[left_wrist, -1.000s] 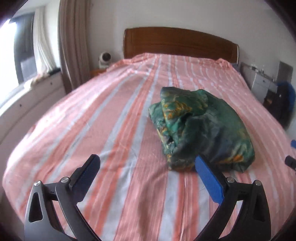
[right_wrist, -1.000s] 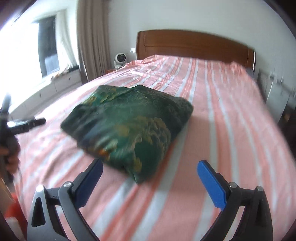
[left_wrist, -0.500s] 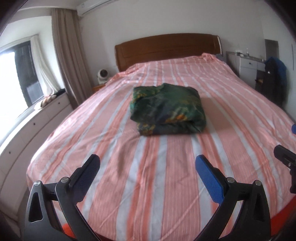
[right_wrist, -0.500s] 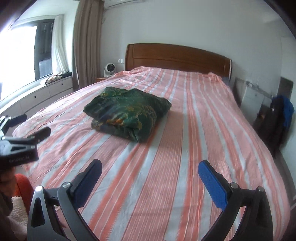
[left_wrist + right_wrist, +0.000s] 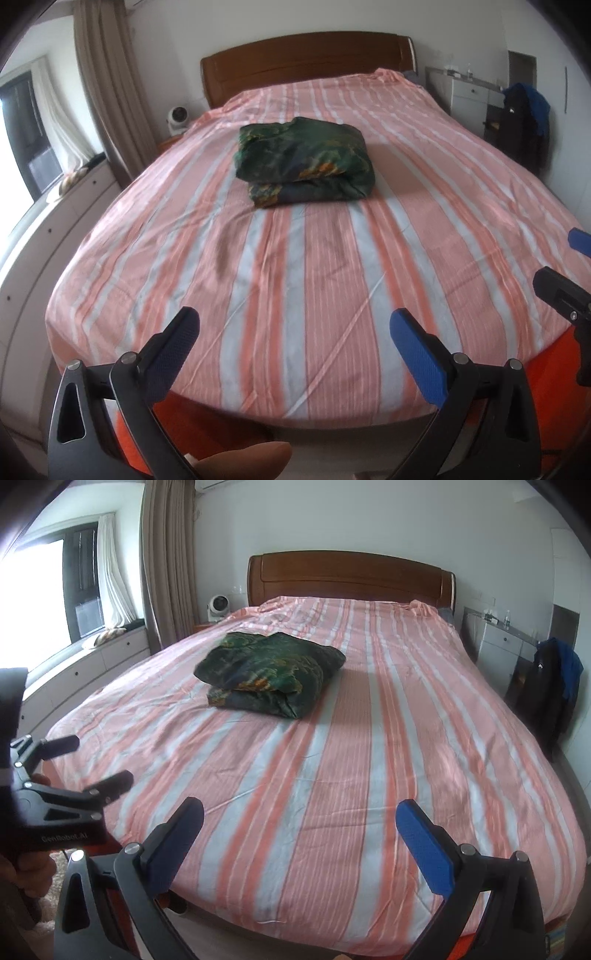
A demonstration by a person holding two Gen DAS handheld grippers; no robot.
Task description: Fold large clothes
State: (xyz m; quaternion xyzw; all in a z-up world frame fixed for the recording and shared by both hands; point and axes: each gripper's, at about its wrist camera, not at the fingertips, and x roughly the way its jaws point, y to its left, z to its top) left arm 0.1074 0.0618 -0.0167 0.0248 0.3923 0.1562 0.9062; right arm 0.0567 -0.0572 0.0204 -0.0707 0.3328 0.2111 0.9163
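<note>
Folded into a thick green patterned bundle [image 5: 304, 160], lying on the striped bed [image 5: 295, 266] about midway toward the wooden headboard [image 5: 306, 61], touched by neither claw. Left claw [image 5: 291, 341] and right claw [image 5: 300, 827] both spread wide and empty, hovering off the foot of the bed, well apart from the bundle. Only in the right wrist view: left claw seen from the side with a hand [image 5: 31, 875] beneath it; only in the left wrist view: a fingertip [image 5: 245, 459] at the bottom edge.

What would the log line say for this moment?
green garment: folded, on bed | left gripper: open, empty | right gripper: open, empty
</note>
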